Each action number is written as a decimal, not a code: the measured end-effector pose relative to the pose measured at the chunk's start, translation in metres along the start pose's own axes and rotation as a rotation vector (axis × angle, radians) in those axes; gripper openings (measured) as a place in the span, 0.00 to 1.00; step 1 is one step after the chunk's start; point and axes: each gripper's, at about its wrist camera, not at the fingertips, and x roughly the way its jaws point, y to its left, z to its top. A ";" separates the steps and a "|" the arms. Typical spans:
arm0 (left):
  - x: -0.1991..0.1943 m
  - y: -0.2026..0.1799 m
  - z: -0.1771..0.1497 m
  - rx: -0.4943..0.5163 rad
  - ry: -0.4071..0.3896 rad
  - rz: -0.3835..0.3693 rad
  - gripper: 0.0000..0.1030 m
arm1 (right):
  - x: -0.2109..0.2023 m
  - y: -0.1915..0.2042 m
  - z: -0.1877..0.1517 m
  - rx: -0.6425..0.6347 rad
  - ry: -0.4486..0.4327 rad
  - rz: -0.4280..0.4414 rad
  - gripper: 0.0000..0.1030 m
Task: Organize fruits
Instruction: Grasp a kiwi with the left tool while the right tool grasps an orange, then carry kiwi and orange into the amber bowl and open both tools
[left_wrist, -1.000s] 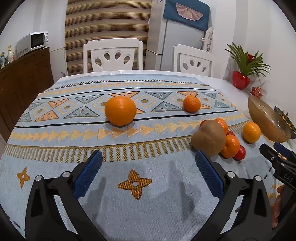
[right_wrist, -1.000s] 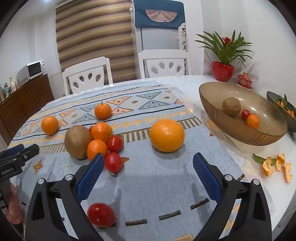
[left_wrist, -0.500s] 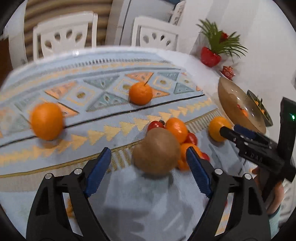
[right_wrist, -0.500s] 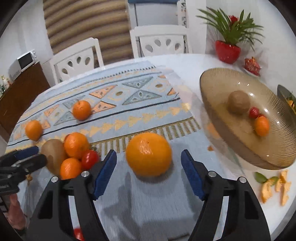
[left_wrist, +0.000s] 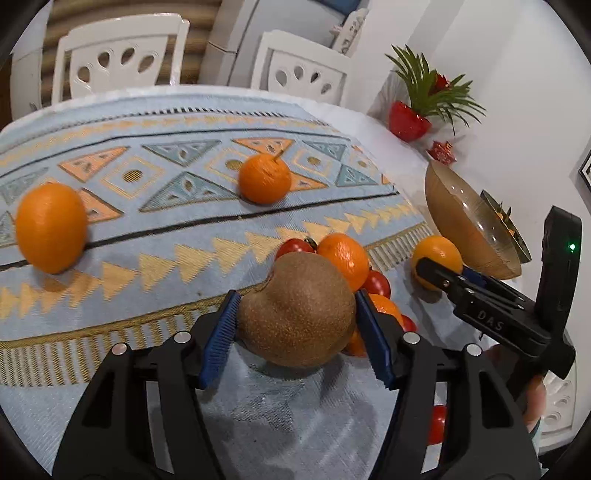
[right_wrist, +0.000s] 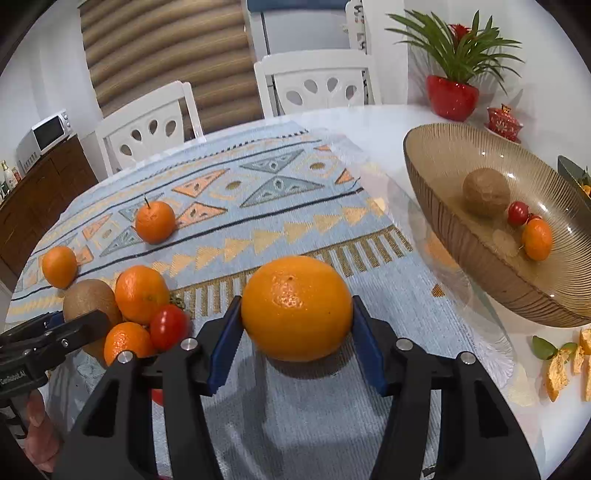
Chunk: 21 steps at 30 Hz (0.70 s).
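A brown kiwi (left_wrist: 295, 310) rests on the patterned cloth, and my left gripper (left_wrist: 295, 295) is shut on it, blue pads pressing both sides. Behind it huddle tangerines (left_wrist: 343, 254) and cherry tomatoes (left_wrist: 376, 282). My right gripper (right_wrist: 295, 306) is shut on a large orange (right_wrist: 297, 295) that sits on the cloth. The amber glass bowl (right_wrist: 535, 302) stands to the right, holding another kiwi (right_wrist: 485, 192), a tomato and a tangerine. A stemmed tangerine (left_wrist: 264, 179) and a further orange (left_wrist: 50, 227) lie farther back.
Orange peel pieces (right_wrist: 561, 365) lie on the white table near the bowl. A red plant pot (right_wrist: 452, 96) and a small red jar stand behind it. A second dish shows at the right edge. Two white chairs (right_wrist: 317, 81) stand at the far side.
Both grippers have moved forward and narrowed. The left one now grips the kiwi and the right one grips the large orange, where earlier both stood wide open short of the fruit.
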 end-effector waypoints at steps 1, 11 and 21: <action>-0.003 0.001 0.000 -0.003 -0.012 -0.001 0.61 | -0.002 -0.001 0.000 0.004 -0.009 0.004 0.54; -0.017 -0.006 0.001 0.021 -0.099 0.074 0.61 | -0.025 -0.004 -0.002 0.005 -0.121 0.018 0.54; -0.058 -0.071 0.040 0.124 -0.164 0.065 0.61 | -0.107 -0.060 0.020 0.102 -0.256 0.051 0.54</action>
